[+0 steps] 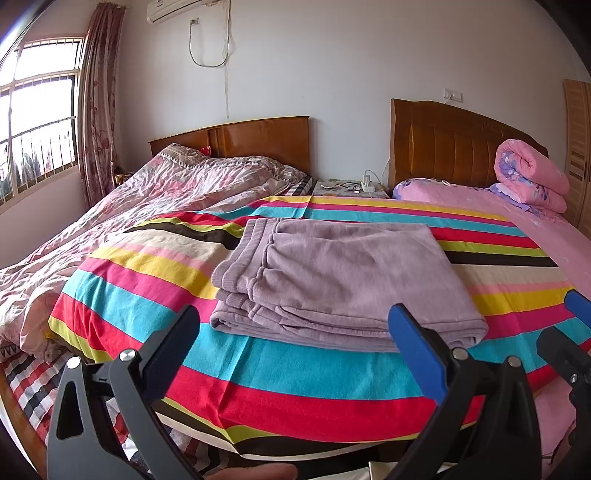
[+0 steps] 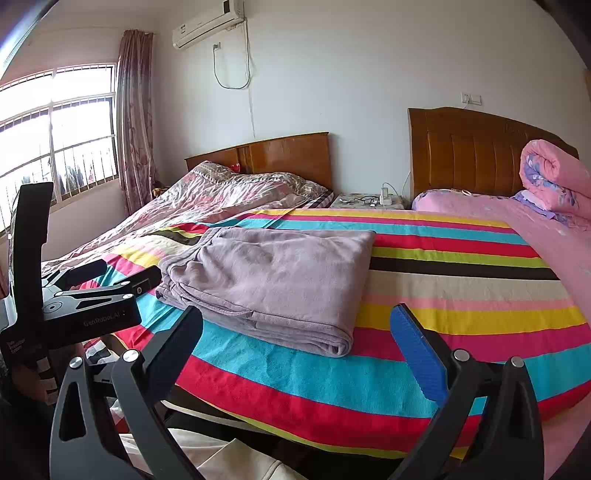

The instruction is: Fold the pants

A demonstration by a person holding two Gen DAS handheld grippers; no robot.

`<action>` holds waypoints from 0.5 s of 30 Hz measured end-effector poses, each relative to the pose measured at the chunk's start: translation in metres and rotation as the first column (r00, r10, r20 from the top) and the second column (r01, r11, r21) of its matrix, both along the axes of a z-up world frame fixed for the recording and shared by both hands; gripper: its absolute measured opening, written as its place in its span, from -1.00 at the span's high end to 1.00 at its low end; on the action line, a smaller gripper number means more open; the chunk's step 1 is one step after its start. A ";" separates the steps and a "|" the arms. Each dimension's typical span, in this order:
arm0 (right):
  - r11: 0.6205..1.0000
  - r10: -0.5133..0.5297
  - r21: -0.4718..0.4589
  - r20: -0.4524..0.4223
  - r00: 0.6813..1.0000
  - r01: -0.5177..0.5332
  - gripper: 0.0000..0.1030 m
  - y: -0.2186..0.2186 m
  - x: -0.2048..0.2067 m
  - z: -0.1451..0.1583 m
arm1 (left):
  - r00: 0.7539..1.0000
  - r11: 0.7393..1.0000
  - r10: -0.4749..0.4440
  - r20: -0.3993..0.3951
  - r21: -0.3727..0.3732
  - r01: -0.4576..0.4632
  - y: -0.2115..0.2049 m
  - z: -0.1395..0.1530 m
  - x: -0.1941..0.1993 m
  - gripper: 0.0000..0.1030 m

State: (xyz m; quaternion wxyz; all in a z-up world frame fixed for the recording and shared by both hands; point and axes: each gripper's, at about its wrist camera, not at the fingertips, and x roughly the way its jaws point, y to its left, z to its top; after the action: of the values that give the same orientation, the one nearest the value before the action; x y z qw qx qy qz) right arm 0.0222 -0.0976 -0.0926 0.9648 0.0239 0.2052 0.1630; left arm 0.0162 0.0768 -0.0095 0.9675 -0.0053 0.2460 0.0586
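Pants (image 1: 343, 284) — mauve, fleecy, folded into a thick rectangle — lie on the striped sheet (image 1: 295, 373) of the bed, just beyond both claws and touched by neither. The left claw (image 1: 295, 332) hangs with its 2 fingers spread wide and empty, the near folded edge of the pants showing in the gap between them. The right claw (image 2: 297, 334) is likewise splayed apart and holds nothing; from its view the pants sit ahead and to the left, the ribbed waistband on the left side. In that same view the left claw's black body appears at the far left, bearing the pale lettering "GenRobot.AI"; a smaller label lower down is too blurred to read.

Beyond the pants, a crumpled floral quilt (image 1: 147, 199) covers the left bed. A rolled pink quilt (image 1: 532, 173) rests against the right wooden headboard (image 1: 454, 147). Between the 2 headboards stands a nightstand (image 1: 347, 186) with eyeglasses and a white charger on it. A wall air conditioner (image 2: 208, 24) hangs high up, and a patterned curtain (image 2: 135, 110) frames the barred window (image 2: 55, 136).
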 end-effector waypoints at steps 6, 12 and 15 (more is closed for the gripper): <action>1.000 0.000 0.001 0.000 1.000 0.000 -0.91 0.000 0.000 0.000 | 1.000 1.000 -0.007 -0.001 -0.001 0.007 0.001 0.000 0.000 -0.97; 1.000 -0.003 0.001 -0.001 1.000 0.003 -0.91 0.001 0.000 0.000 | 1.000 1.000 -0.005 0.000 0.002 0.005 0.000 0.000 0.000 -0.97; 1.000 -0.002 0.002 -0.001 1.000 0.002 -0.91 0.001 0.000 0.000 | 1.000 1.000 0.005 0.009 0.008 -0.005 0.001 -0.001 -0.002 -0.97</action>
State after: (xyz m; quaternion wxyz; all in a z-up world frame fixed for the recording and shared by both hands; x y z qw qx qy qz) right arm 0.0221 -0.0968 -0.0925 0.9648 0.0250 0.2054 0.1624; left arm 0.0139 0.0776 -0.0102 0.9684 -0.0021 0.2415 0.0619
